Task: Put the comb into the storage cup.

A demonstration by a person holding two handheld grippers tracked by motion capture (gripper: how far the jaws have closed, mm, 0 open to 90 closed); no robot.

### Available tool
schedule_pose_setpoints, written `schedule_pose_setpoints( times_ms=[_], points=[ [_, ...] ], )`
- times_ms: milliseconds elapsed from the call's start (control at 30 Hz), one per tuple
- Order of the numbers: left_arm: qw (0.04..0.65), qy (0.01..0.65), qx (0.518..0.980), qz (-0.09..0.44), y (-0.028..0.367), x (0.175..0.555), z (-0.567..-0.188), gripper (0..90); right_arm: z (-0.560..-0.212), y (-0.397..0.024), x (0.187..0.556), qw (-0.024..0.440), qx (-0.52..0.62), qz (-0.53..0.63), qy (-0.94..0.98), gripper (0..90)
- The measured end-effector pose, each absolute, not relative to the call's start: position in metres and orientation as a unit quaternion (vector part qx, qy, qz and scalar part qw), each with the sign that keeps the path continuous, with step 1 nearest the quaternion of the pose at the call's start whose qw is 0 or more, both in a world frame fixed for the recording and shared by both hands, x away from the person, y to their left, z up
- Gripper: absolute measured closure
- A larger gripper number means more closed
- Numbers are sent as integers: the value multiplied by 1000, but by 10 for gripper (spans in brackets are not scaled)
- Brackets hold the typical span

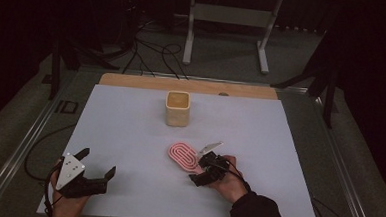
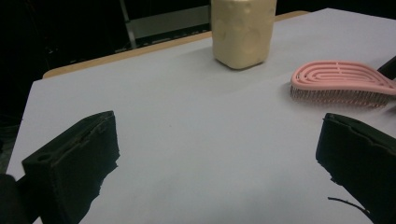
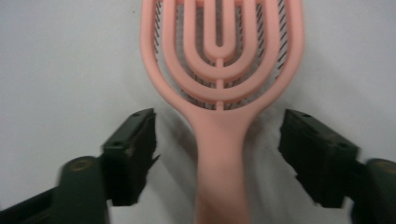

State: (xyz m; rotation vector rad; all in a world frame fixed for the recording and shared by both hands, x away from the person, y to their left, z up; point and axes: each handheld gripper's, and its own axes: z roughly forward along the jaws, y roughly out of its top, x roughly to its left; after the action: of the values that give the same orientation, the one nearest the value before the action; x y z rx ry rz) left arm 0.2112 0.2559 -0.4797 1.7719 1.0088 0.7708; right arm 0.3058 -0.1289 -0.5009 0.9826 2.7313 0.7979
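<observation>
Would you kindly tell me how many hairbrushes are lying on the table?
1: the pink hairbrush lies right of centre, before the cream cup, its handle between the right tool's open jaws.

Setting: lab or recording studio. Evidence: dark room, white sheet over the bench (image 1: 129,135), loose cables (image 1: 151,54) on grey floor beyond its far edge, metal frame stand (image 1: 228,20).

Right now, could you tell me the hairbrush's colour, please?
Pink hairbrush, best in the right gripper view.
</observation>
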Motion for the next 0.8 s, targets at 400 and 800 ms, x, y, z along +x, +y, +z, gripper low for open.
schedule_pose_setpoints(
  times_ms=[400,800],
  points=[
    [462,411,721,314,256,211,-480,1,-500,-122,308,55,329,231,914,518],
    [462,411,721,313,256,211,-480,1,-497,-119,311,49,326,208,921,604]
  ],
)
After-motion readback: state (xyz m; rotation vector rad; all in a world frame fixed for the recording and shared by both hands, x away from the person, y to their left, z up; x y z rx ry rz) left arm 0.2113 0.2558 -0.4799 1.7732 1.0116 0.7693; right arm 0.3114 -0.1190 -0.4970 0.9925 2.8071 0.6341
